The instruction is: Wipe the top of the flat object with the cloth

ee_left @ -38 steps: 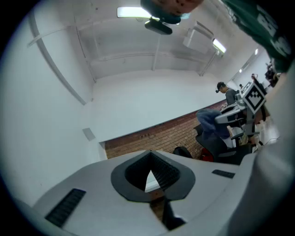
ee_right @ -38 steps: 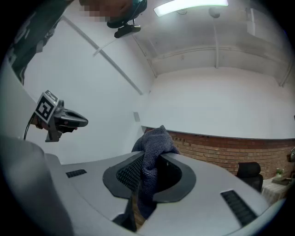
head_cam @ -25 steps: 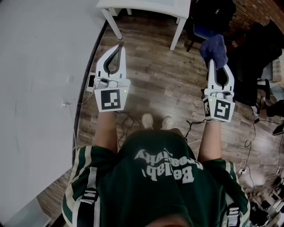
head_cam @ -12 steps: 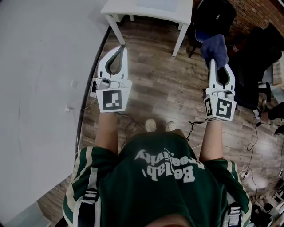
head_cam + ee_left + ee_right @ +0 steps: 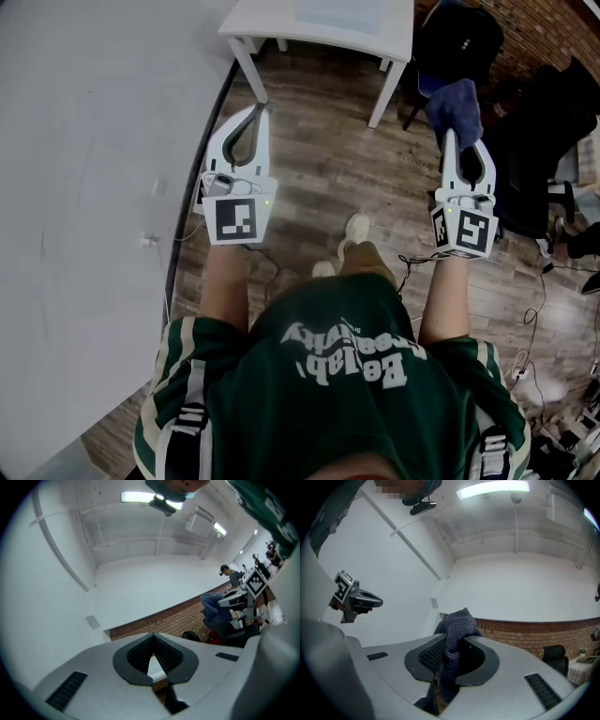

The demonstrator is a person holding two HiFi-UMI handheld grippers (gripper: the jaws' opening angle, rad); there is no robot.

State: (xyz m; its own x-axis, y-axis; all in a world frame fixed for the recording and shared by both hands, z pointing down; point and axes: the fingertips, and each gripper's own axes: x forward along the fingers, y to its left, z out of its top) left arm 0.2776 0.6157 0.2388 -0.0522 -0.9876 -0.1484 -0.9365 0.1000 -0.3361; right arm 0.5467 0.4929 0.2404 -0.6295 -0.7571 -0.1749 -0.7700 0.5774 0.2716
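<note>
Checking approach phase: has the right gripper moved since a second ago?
Yes. The right gripper, jaws shut on the cloth, has come slightly forward, toward the white table ahead.

Wood-plank floor [image 5: 328, 178] lay under both sets of jaws. White table [image 5: 319, 23] stood just ahead of jaws of left gripper [image 5: 255, 112], w/ white wall [image 5: 84, 187] to their left. Brick wall [image 5: 553, 33] ran beyond jaws of right gripper [image 5: 450, 136]; black chair [image 5: 530, 169] just to their right. Strip light [image 5: 492, 489] glowed overhead.
</note>
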